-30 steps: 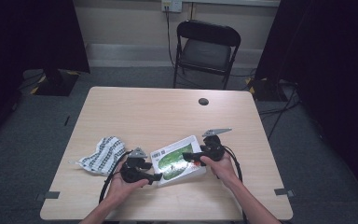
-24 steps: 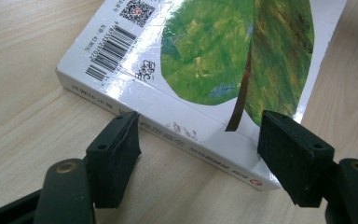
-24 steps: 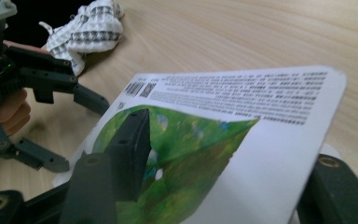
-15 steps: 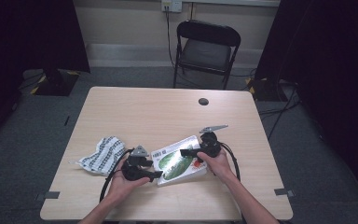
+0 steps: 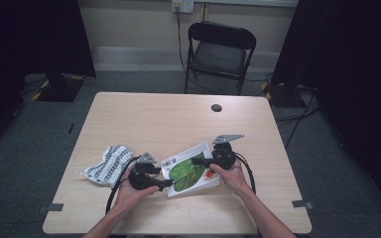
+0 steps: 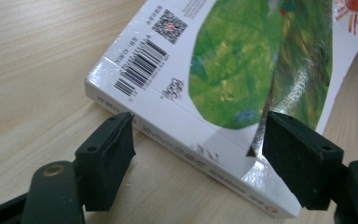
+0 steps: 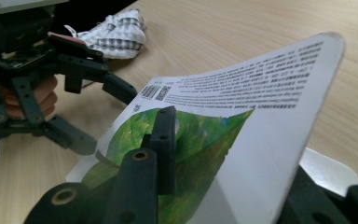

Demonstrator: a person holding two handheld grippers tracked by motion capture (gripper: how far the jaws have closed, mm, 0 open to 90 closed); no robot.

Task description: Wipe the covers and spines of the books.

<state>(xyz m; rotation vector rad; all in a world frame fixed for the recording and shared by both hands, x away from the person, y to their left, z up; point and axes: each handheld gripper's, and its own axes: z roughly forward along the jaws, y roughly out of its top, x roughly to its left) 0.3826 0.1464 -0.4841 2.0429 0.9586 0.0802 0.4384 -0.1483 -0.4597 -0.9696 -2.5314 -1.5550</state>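
A white book with a green leaf on its cover lies near the table's front edge. My left gripper is open at the book's left corner. In the left gripper view its jaws straddle the spine of the book, one on each side, just short of touching. My right gripper is shut on the cover. The right gripper view shows the cover bent upward between the right gripper's jaws. The left gripper shows beyond it.
A crumpled black-and-white patterned cloth lies left of the book, also seen as the cloth in the right gripper view. A small black disc sits at the table's far side. A black folding chair stands behind the table.
The left gripper has edged a little forward along the book's left corner. The right gripper stays on the cover and has barely shifted.
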